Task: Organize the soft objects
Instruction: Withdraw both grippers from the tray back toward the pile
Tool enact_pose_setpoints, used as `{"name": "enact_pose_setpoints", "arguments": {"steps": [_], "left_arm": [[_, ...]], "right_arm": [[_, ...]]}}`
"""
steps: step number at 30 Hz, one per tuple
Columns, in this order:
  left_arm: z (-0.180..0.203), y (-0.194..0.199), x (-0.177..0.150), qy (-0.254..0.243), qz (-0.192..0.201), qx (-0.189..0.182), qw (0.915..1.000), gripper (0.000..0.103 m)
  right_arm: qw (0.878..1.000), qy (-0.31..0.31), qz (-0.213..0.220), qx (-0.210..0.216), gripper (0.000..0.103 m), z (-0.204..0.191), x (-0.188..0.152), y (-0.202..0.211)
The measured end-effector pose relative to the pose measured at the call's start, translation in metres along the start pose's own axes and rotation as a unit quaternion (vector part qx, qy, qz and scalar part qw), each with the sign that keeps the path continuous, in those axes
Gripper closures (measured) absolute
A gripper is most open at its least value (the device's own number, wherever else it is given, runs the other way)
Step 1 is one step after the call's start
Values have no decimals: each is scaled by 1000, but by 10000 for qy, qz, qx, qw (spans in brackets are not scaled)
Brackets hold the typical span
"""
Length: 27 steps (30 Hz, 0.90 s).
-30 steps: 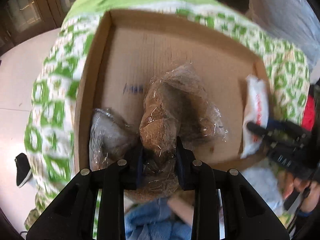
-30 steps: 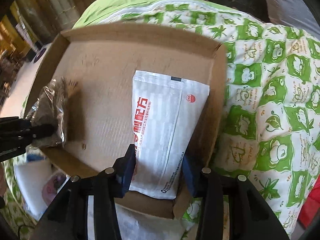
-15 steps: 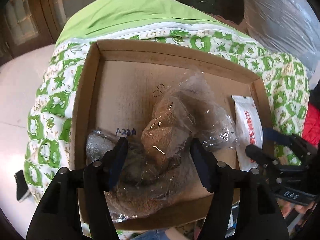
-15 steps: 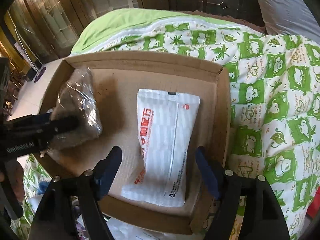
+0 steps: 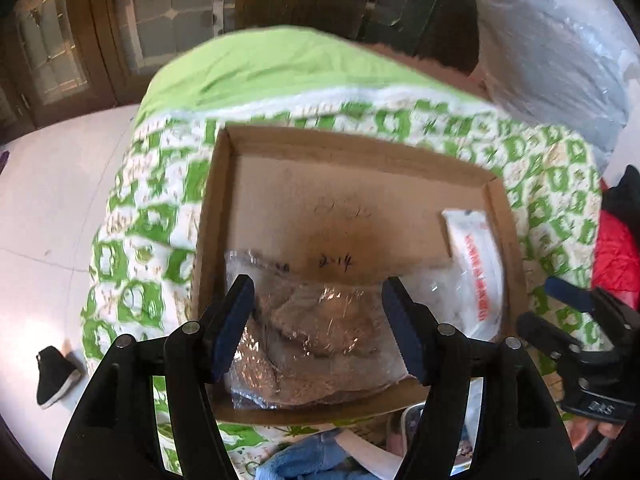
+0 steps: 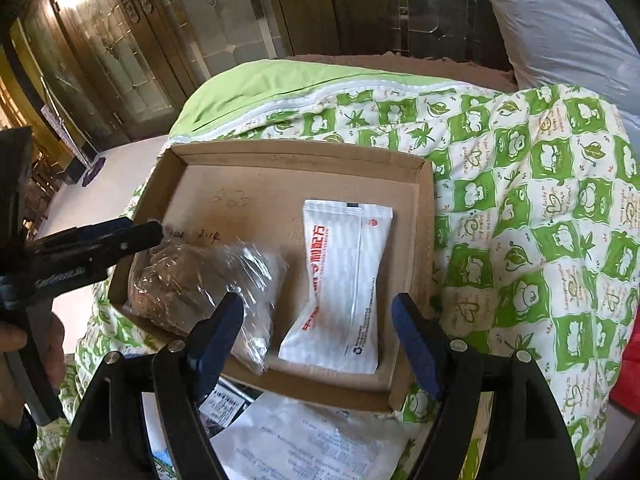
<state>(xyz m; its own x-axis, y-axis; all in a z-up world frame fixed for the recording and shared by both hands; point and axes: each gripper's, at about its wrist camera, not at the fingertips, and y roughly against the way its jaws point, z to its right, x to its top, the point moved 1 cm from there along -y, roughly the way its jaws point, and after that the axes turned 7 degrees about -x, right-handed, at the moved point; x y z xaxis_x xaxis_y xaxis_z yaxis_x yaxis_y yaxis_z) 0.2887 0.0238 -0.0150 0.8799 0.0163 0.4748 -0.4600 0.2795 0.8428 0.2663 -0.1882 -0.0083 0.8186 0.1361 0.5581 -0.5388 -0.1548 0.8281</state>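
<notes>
A shallow cardboard box (image 5: 360, 148) (image 6: 280, 152) lies on a green-and-white quilt. In its near left part rests a brown plush toy in a clear plastic bag (image 5: 316, 340) (image 6: 188, 280). A white packet with red print (image 6: 344, 280) (image 5: 476, 268) lies flat in the right part. My left gripper (image 5: 318, 324) hangs open above the bagged toy, pads clear of it. Raised over the packet's near end, my right gripper (image 6: 318, 332) is open with nothing held. Each gripper shows at the side of the other's view.
The quilt (image 6: 540, 200) drapes a rounded mound with a plain green top (image 5: 280, 68). A large clear-wrapped bundle (image 5: 552, 48) stands at the back right. Papers (image 6: 304, 436) and blue cloth (image 5: 312, 456) lie below the box's near edge. A black shoe (image 5: 54, 372) sits on the pale floor.
Both grippers opened, letting go of the bagged plush toy and the white packet, which now lie in the box. Both then rose and drew back, the right one farther.
</notes>
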Motion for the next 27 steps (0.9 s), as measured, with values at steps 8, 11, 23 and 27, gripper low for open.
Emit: {"name": "enact_pose_setpoints", "arguments": {"steps": [8, 11, 23, 27], "left_arm": [[3, -24, -31, -305, -395, 419, 9979, 36], [8, 9, -37, -272, 54, 146, 9995, 36], [31, 83, -166, -278, 552, -493, 9969, 36], [24, 73, -186, -55, 317, -565, 9979, 36]], "right_arm": [[9994, -82, -307, 104, 26, 2, -11, 4], [9994, -106, -290, 139, 26, 9, -18, 24], [9949, -479, -565, 680, 25, 36, -96, 73], [9935, -645, -543, 768, 25, 31, -125, 72]]}}
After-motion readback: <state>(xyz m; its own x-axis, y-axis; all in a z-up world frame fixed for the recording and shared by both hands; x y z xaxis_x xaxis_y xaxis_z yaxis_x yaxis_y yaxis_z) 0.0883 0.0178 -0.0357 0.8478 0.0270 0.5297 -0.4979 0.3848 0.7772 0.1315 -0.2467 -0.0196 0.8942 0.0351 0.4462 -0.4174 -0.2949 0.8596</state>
